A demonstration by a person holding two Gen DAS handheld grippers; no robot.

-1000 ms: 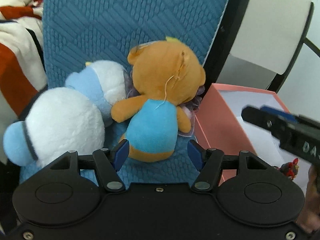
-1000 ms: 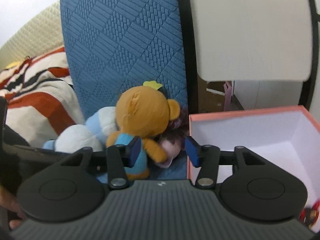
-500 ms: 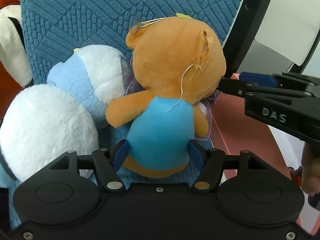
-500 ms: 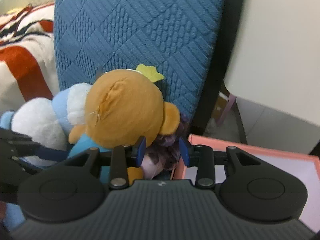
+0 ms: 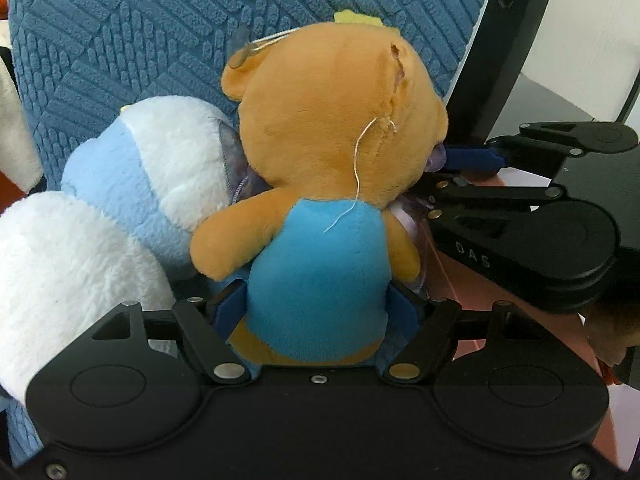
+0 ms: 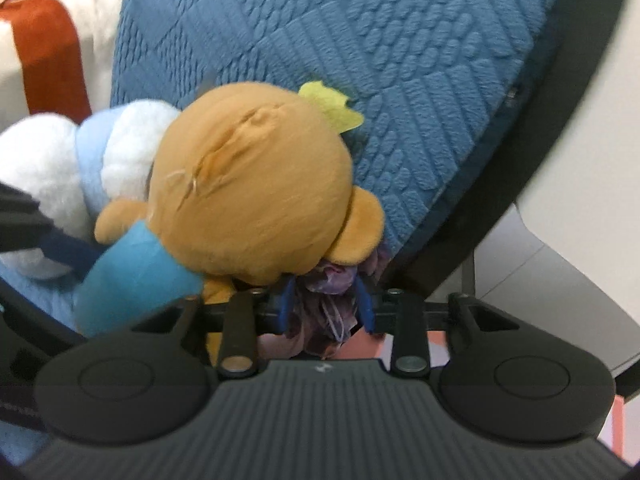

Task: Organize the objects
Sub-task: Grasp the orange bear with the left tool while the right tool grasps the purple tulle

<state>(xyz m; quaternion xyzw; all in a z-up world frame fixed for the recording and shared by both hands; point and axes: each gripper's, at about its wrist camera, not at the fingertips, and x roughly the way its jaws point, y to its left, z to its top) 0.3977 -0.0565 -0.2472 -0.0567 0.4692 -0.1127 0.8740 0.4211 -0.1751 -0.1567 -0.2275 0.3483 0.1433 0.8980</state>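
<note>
Now | left gripper [image 5: 316,306] wide, straddling bear [image 5: 320,208] | right gripper [image 6: 325,307] "DAS", narrowing around purple cloth [image 6: 328,300]

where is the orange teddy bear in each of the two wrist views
Left wrist view: the orange teddy bear fills the centre, back to the camera, its blue body between the left gripper fingers.
Right wrist view: it sits left of centre, head large; the right gripper is just under its ear, around the purple fabric.
Shared landmark: the blue textured cushion behind the bear, and the yellow crown on its head.
</note>
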